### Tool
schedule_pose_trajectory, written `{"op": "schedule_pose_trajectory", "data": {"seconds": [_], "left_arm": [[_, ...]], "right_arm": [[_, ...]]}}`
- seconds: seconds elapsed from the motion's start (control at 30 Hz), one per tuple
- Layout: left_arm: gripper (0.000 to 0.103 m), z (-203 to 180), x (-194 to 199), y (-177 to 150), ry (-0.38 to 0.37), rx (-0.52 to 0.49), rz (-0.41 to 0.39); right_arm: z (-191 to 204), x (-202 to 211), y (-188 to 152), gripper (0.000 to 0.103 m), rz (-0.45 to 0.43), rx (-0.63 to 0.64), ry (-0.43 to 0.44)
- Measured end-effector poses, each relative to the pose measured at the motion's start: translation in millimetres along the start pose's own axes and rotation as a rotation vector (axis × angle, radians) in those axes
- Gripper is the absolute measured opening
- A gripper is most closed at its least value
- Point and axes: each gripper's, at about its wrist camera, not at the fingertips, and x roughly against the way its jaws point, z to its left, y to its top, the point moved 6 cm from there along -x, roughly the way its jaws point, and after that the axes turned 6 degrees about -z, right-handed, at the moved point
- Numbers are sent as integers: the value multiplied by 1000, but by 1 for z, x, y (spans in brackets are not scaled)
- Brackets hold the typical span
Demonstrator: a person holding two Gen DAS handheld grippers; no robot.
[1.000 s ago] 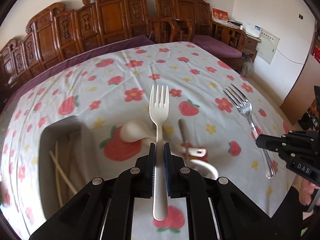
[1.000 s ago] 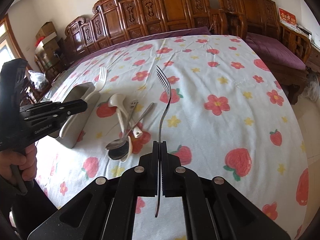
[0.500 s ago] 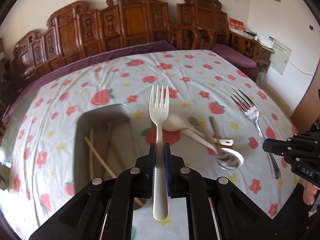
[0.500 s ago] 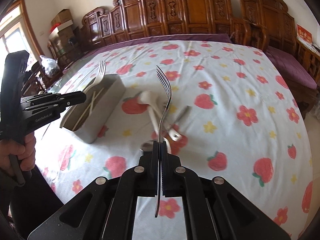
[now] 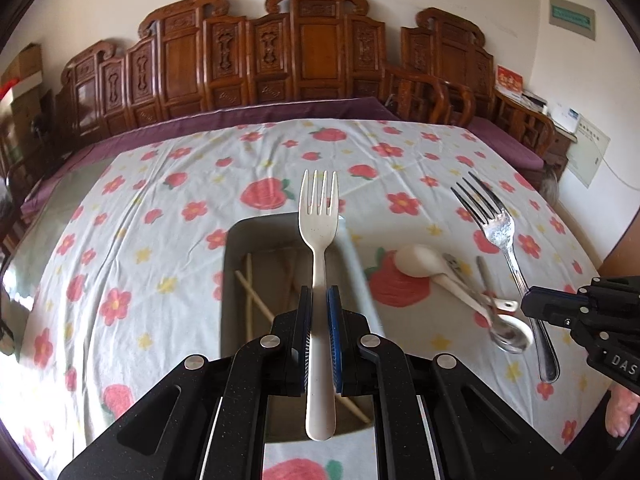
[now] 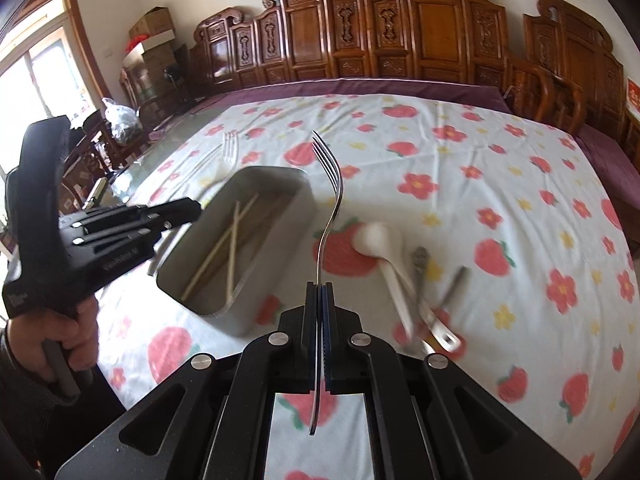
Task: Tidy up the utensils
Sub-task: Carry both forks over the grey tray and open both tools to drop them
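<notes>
Forks — white fork (image 5: 318, 240), metal fork (image 6: 330, 200) — point forward, tines away.

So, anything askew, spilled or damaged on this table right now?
Nothing spilled or damaged. The loose spoons lie crossed in a heap on the tablecloth beside the metal tray, which holds only chopsticks. Both forks are held.

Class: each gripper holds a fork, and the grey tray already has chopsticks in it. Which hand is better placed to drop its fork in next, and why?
Left, probably. The left gripper holds the white fork directly over the grey tray; the right gripper's metal fork sits beside it.
</notes>
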Motion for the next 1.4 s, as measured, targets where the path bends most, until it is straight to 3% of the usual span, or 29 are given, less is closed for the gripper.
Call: {"op": "schedule_pose_trajectory", "data": {"seconds": [0.27,0.7,0.97,1.4], "left_arm": [[8,25,-17,-6,-2,60,26],[12,29,-24,-6,6,51,35],[18,43,-7,3,40,58,-6],[18,85,12,13,98,86,-40]], "right_arm": [[31,-29,13,3,23,39,27],[56,-54,23,3,31,49,59],[61,-66,27,3,41,35,60],[81,-107,31,3,84,0,85]]}}
